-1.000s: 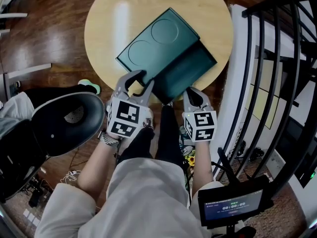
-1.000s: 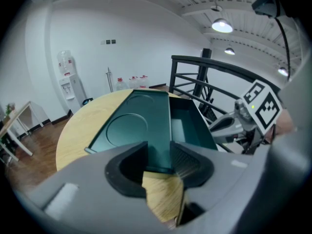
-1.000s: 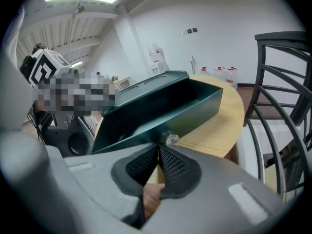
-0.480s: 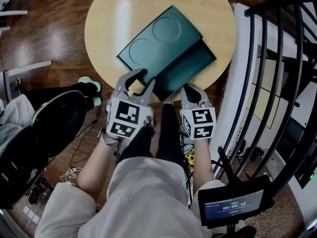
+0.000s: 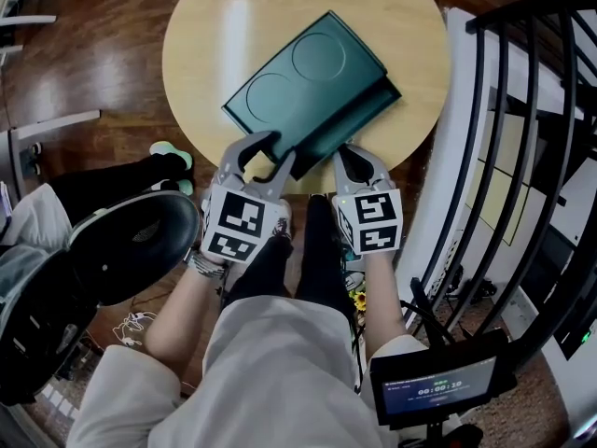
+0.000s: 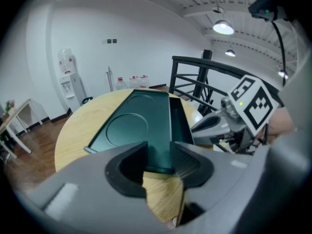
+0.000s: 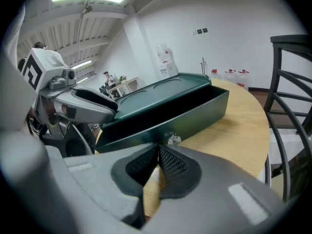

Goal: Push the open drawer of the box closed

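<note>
Mid-push, I judge: the right gripper [image 5: 349, 155], jaws pressed together, meets the part-open drawer [image 5: 362, 121] on the desk [image 5: 210, 35] (left gripper [image 5: 261, 157], jaws wide, flanks the box [image 5: 294, 87] end), so next comes a straight inward shove.

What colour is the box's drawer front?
The drawer front is dark green, same as the box; clearest in the right gripper view.

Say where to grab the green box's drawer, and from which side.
Take the small shiny knob on the drawer front, head-on from the person's side. The front is a flat, wide panel; the knob is the only protruding part jaws could close around. The right gripper sits just before it, jaws together, so open first.
</note>
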### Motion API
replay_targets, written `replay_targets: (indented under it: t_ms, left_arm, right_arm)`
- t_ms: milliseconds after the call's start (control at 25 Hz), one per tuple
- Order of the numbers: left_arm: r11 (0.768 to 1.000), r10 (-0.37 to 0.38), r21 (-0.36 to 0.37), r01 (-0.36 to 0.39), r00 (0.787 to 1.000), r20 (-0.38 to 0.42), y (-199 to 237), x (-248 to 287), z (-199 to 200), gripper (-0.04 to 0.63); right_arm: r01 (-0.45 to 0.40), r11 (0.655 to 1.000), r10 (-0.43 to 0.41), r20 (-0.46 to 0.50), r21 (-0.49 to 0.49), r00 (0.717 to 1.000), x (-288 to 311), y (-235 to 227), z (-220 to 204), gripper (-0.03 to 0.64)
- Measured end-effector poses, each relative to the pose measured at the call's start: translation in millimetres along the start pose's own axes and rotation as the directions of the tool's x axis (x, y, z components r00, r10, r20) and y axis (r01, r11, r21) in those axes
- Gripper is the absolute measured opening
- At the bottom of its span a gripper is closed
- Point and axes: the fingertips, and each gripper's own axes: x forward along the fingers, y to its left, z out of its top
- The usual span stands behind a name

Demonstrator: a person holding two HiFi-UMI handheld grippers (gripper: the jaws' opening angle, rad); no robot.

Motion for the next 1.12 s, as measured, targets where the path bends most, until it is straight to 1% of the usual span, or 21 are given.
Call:
replay_targets:
  t_ms: [360,1120]
  left_arm:
    - [1.0,0.001,0.002,-0.001,1.0,0.009,0,-1,0,0.155]
    - [1.0,-0.013,0.012,0.013,1.0,0.015,-1,-2,0,0.153]
  right_arm:
    - [-0.017,1.0,0.017,-0.004,-0.02,1.0,9,5,8,0.005]
    - [-0.027,0.999,0.028,0.014,-0.032,1.0,28,14,26,0.005]
